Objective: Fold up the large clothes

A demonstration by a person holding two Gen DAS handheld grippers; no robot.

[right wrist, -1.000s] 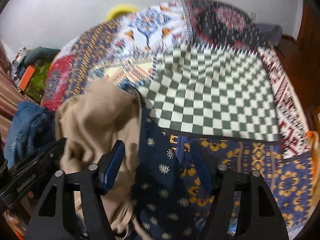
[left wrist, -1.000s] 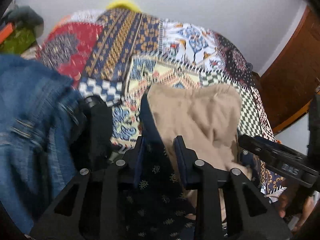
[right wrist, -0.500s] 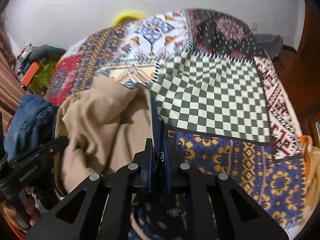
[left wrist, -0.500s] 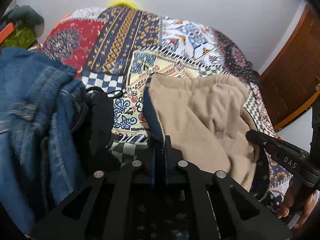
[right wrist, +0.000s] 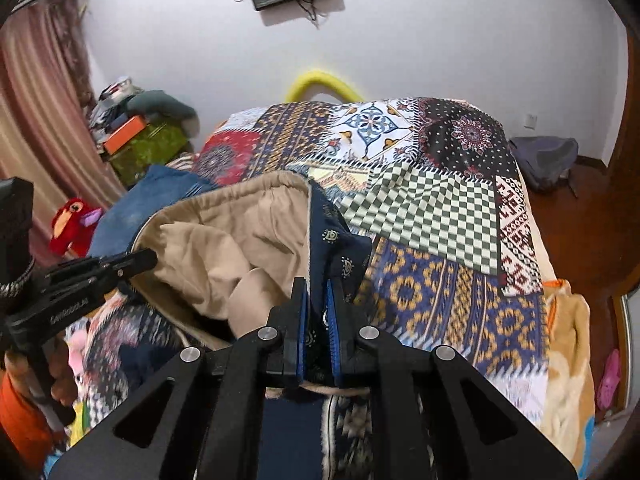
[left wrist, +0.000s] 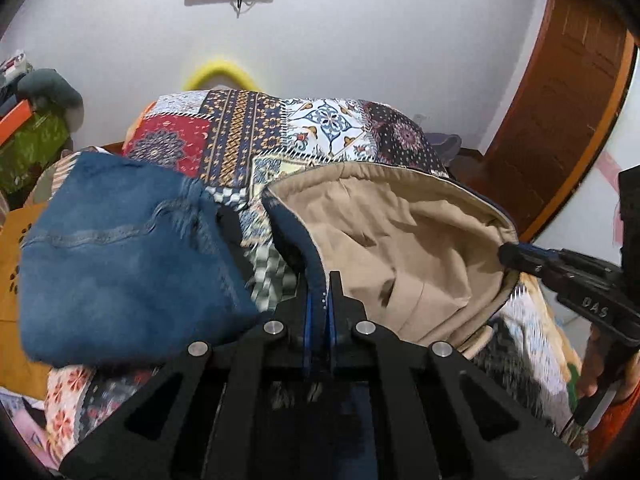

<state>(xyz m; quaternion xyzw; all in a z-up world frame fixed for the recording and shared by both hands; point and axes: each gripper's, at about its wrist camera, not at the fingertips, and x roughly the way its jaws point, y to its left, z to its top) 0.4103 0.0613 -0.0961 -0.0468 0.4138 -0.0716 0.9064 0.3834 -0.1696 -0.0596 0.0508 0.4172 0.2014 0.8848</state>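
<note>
The bed (right wrist: 452, 220), under a patchwork quilt (left wrist: 256, 128), runs away from both cameras to a white wall (left wrist: 360, 40). In the right wrist view its far half and right side lie bare of clothing, a broad checked and patterned stretch reaching the quilt's right edge, where a tan blanket (right wrist: 568, 344) hangs beside the wooden floor (right wrist: 580, 216). The left side is crowded: a heap of blue jeans (left wrist: 116, 248) sits on the quilt just left of the lifted garment, with a pile of boxes and cloth (right wrist: 140, 136) and a pink curtain (right wrist: 36, 112) further off. A wooden door (left wrist: 560, 112) stands to the right in the left wrist view.

The navy garment with tan lining (left wrist: 400, 240) hangs raised above the near part of the bed, its gathered edge stretched into an open arch between the two tools so the tan inside faces the cameras. The left hand-held gripper (left wrist: 319, 300) is closed tight on the navy edge at the arch's left end, cloth pinched between its blue pads (left wrist: 308, 320). The right hand-held gripper (right wrist: 316, 304) is clamped narrow on the navy printed edge at the arch's right end, with the fabric bunched just beyond its tips. Each tool shows in the other's view at the far side of the arch, touching the rim.
</note>
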